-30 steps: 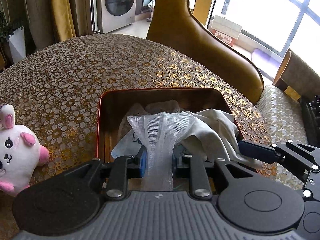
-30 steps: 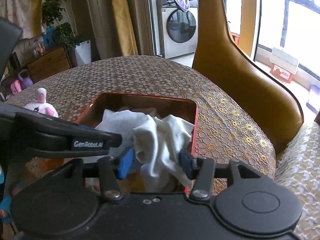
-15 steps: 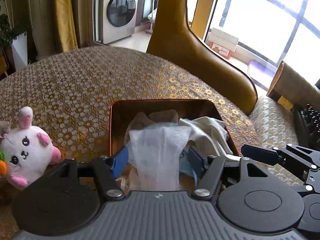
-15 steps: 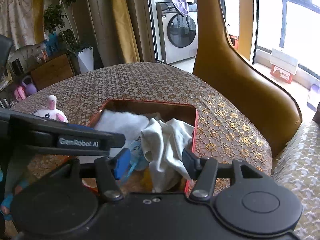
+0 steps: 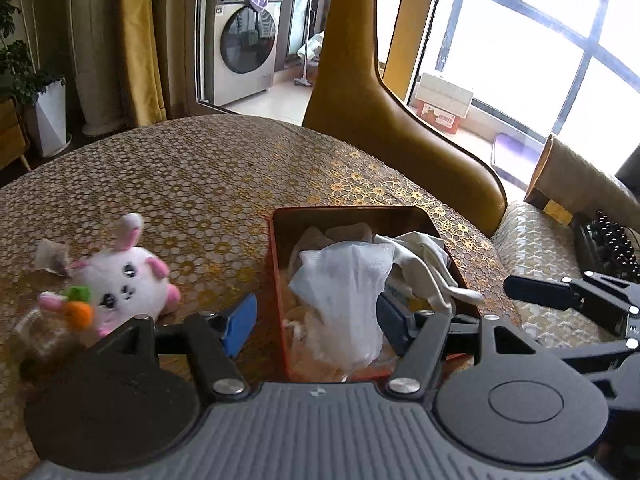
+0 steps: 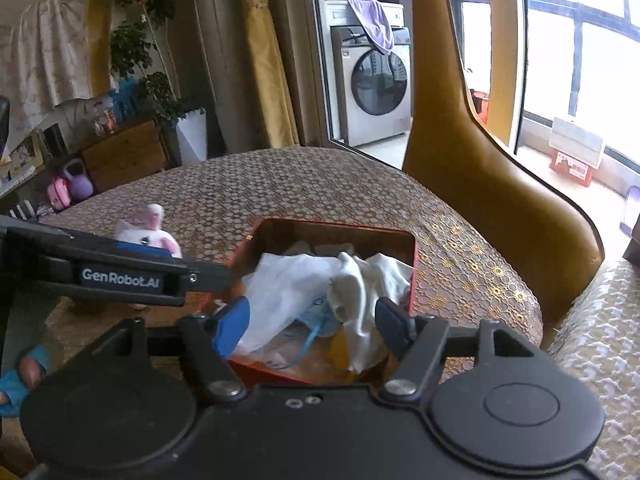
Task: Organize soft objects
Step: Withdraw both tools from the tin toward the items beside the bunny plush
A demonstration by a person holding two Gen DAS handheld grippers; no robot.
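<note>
Left wrist view: the left gripper no longer pinches the white mesh cloth, as it did a second earlier. Its jaws now stand spread apart, and the cloth lies free between them, inside the red box on the patterned tablecloth. The plush rabbit, formerly at the frame edge, now lies fully in view, left of the box.

Right wrist view: the right gripper has just been opening further. Its jaws stand spread, clear of the cream cloth they earlier flanked closely. That cloth rests in the box, touching the mesh cloth. The box sits farther from the camera than before.
</note>
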